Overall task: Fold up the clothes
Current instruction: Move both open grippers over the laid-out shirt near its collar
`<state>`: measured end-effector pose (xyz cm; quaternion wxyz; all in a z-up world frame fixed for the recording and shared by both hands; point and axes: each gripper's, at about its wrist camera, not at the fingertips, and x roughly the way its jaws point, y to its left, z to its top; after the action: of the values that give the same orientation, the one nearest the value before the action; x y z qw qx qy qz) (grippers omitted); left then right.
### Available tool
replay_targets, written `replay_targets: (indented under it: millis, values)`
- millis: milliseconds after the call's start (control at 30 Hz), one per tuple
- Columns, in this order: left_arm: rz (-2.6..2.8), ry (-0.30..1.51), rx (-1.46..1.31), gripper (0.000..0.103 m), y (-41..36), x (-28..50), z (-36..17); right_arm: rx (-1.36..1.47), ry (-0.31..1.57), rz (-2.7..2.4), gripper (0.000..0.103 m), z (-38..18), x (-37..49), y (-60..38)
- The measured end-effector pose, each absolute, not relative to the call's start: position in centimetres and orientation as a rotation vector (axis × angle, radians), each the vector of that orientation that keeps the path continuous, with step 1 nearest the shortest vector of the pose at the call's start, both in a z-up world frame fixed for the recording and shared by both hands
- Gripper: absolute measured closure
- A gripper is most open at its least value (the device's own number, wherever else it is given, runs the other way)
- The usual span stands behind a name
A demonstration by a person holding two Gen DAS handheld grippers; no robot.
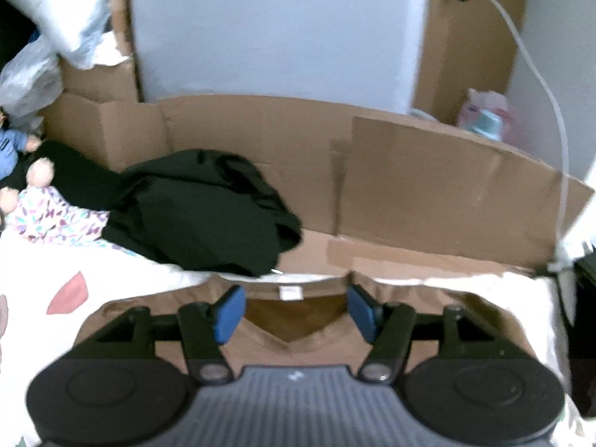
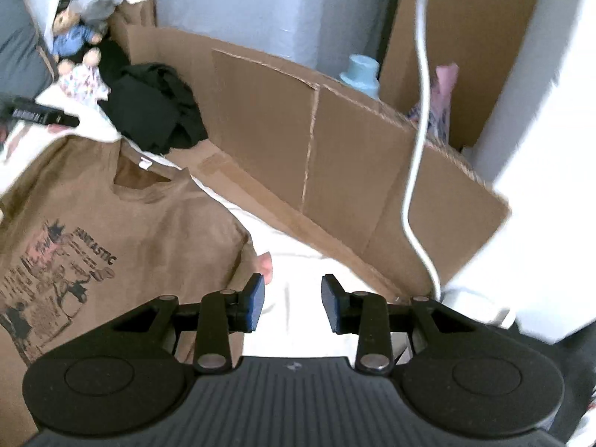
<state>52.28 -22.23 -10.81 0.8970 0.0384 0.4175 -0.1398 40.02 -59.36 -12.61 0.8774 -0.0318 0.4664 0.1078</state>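
Brown cotton is what catches the eye: a brown T-shirt (image 2: 123, 231) lies spread face up on the white sheet (image 2: 298, 272) of what looks like a bed, its printed picture showing and its neck opening pointing toward the far cardboard wall (image 2: 335, 149). It looks laid flat and smoothed, with no fold made in it yet, so I would judge the folding proper has hardly begun.

The left gripper (image 1: 294, 314) hangs above the collar with its blue pads wide apart and nothing between them; the neck label (image 1: 289, 292) sits just beyond. The right gripper (image 2: 293, 303) hangs off the shirt's right edge, over bare sheet, jaws moderately apart and empty, with the right sleeve edge just beside its left pad.

A heap of black clothes (image 1: 197, 212) waits at the far left against the cardboard, unfolded, near two dolls (image 1: 41, 205). So sleeves, body folds and that whole dark pile all seem left to do.
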Motion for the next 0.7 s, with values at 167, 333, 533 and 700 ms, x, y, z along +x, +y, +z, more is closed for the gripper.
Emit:
replay_targets:
  millis: [167, 333, 533, 700]
  values:
    - [-0.341, 0.873, 0.085, 0.038, -23.5, 50.5, -10.6, -0.010, 1.032, 0.256, 0.059, -15.4, 39.1, -59.6]
    - [-0.354, 0.885, 0.090, 0.038, -23.5, 49.7, -11.5, 0.023, 1.123, 0.239, 0.060, -19.5, 38.9, -59.3]
    - [-0.353, 0.910, 0.105, 0.038, -22.3, 49.5, -13.2, 0.126, 1.180, 0.226, 0.060, -22.7, 38.2, -59.8]
    - [-0.340, 0.949, 0.073, 0.038, -20.7, 48.9, -15.3, 0.224, 1.223, 0.245, 0.060, -24.4, 37.7, -59.6]
